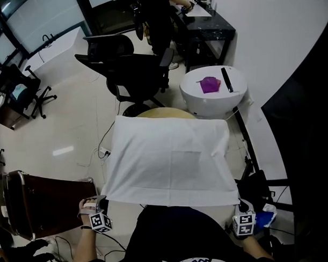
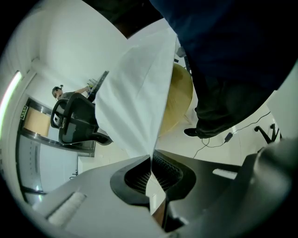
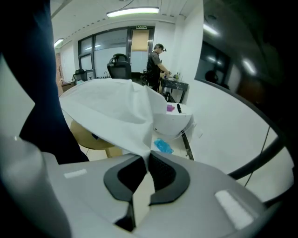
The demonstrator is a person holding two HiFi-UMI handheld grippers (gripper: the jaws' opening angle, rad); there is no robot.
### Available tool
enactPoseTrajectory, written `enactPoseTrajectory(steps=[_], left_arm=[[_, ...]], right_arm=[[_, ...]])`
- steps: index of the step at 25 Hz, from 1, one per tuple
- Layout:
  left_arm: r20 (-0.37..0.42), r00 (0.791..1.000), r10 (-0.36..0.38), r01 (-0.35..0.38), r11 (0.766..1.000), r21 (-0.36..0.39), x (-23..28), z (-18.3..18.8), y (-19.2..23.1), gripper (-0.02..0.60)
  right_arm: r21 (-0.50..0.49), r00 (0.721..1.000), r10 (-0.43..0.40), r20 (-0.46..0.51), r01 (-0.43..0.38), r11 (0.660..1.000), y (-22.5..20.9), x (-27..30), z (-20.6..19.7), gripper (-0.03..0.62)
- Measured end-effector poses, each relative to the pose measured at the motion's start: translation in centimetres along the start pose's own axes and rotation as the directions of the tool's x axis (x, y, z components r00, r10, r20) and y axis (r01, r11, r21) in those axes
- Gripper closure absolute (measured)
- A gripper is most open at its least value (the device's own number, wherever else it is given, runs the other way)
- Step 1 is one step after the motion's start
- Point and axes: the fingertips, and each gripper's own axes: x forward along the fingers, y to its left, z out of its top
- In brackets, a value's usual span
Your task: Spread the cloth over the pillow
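Cloth (image 1: 171, 160) spread ahead; left gripper (image 2: 151, 158), right gripper (image 3: 146, 155) each clamped on near corner.

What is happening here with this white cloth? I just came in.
A person holds a gripper in each hand. The left gripper and the right gripper are each shut on a near corner of the white cloth. The cloth lies spread out over a round tan table, with its near edge stretched between the two grippers. The pillow cannot be seen directly; only a faint rectangular outline shows through the cloth.
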Motion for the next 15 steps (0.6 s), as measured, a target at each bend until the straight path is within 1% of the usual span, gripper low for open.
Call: enactPoseTrajectory(steps=[4, 9, 12, 15], left_arm=[[-0.044, 0.998, -0.049, 0.051, 0.997, 0.051, 3.2, -0.2, -1.4, 0.589], [-0.099, 0.989, -0.114, 0.125, 0.987, 0.104, 6.0, -0.2, -2.3, 0.589], [-0.128, 0.983, -0.133, 0.148, 0.982, 0.114, 7.3, -0.7, -2.7, 0.589], [-0.146, 0.975, -0.170, 0.186, 0.977, 0.107, 8.4, -0.6, -2.9, 0.588]], right_arm=[[-0.023, 0.999, -0.003, -0.050, 0.002, 1.000, 0.6, 2.0, -2.1, 0.584], [-0.068, 0.995, -0.039, -0.096, 0.032, 0.997, 0.3, 4.3, -3.1, 0.583], [-0.094, 0.992, -0.048, -0.115, 0.038, 0.995, 0.3, 5.3, -3.8, 0.583], [-0.090, 0.988, -0.052, -0.149, 0.039, 0.995, 0.2, 6.4, -4.9, 0.583]])
